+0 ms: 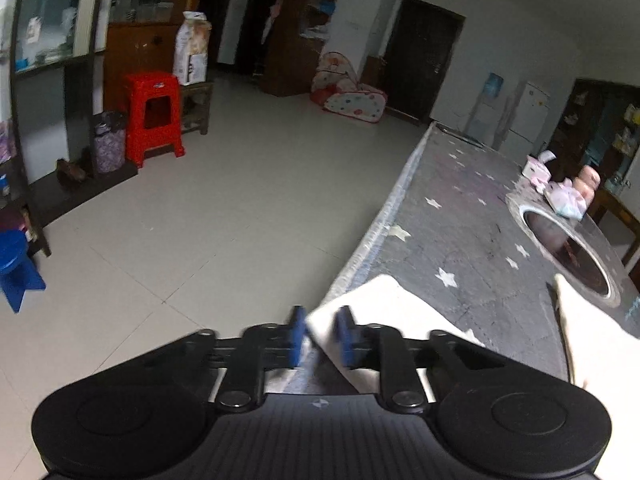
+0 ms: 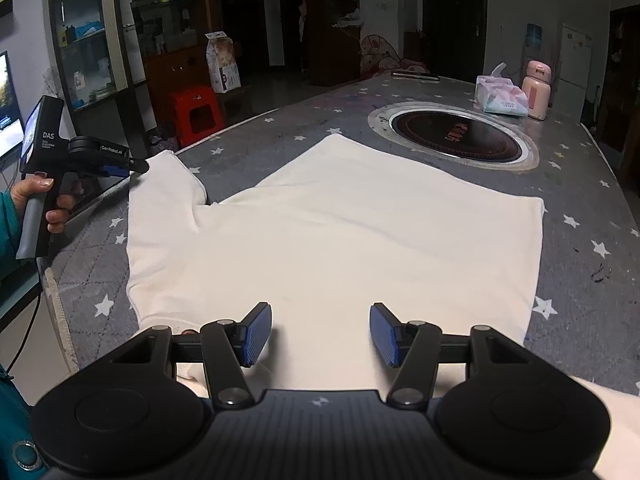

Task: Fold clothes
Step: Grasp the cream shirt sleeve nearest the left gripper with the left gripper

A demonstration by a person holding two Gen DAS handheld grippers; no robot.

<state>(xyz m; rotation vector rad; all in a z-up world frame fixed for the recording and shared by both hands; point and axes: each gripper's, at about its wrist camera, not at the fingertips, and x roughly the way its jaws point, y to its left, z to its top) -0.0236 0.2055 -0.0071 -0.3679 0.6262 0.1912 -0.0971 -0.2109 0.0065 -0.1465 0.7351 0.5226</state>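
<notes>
A white shirt [image 2: 340,232] lies spread flat on the grey star-patterned table cover [image 2: 580,208], one sleeve [image 2: 168,184] reaching toward the left edge. My left gripper [image 2: 138,166], held by a person's hand [image 2: 40,196], sits at that sleeve's tip. In the left wrist view the left gripper [image 1: 320,336] has the sleeve's white edge [image 1: 384,304] pinched between its blue pads. My right gripper [image 2: 320,332] hovers open over the near part of the shirt, with nothing pressed between its pads.
A round inset cooktop [image 2: 456,136] lies beyond the shirt, with a tissue pack [image 2: 500,96] and a pink bottle [image 2: 536,90] at the far right. The table edge [image 1: 384,216] drops to tiled floor on the left, where a red stool [image 1: 154,112] and blue stool [image 1: 16,268] stand.
</notes>
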